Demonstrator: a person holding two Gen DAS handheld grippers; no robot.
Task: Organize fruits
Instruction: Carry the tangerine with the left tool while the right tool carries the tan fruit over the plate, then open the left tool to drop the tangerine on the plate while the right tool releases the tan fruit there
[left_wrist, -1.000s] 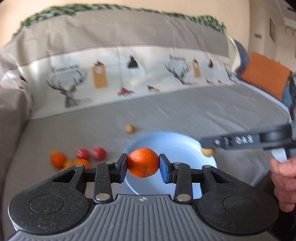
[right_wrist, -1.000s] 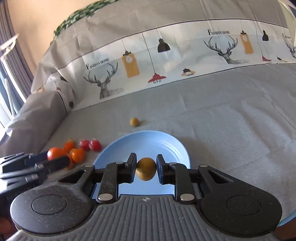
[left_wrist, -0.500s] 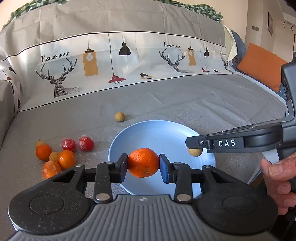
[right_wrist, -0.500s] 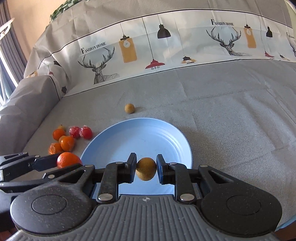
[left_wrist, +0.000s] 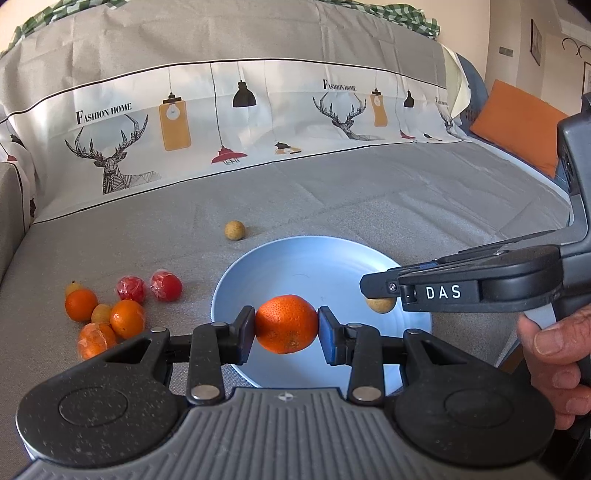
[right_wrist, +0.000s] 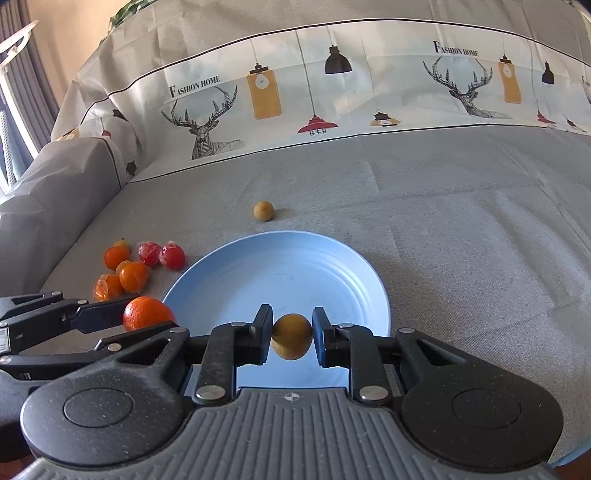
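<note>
Both grippers now hang low over the blue plate (left_wrist: 325, 258), which lies on the grey sofa cover (left_wrist: 406, 192); over the last second the views have dropped and steadied, so the plate fills more of each picture than it did a moment earlier. The left gripper (left_wrist: 286, 326) is clamped on an orange (left_wrist: 286, 324), its pads pressing either side of the fruit above the near part of the plate. The right gripper (right_wrist: 291, 338) is closed tight on a small brown fruit (right_wrist: 291, 336), also held above the plate's near edge; in the left view this fruit peeps out below the right gripper's finger, over the plate's right side. Neither fruit touches the plate yet, and the plate itself is bare. Left of it on the cover lies the remaining pile: several small oranges (left_wrist: 125, 317) and two red wrapped fruits (left_wrist: 166, 284), with one more brown fruit (left_wrist: 235, 230) just behind the plate. With both hands settled over the plate, the carry looks finished, and releasing the two fruits seems the likely next step.
</note>
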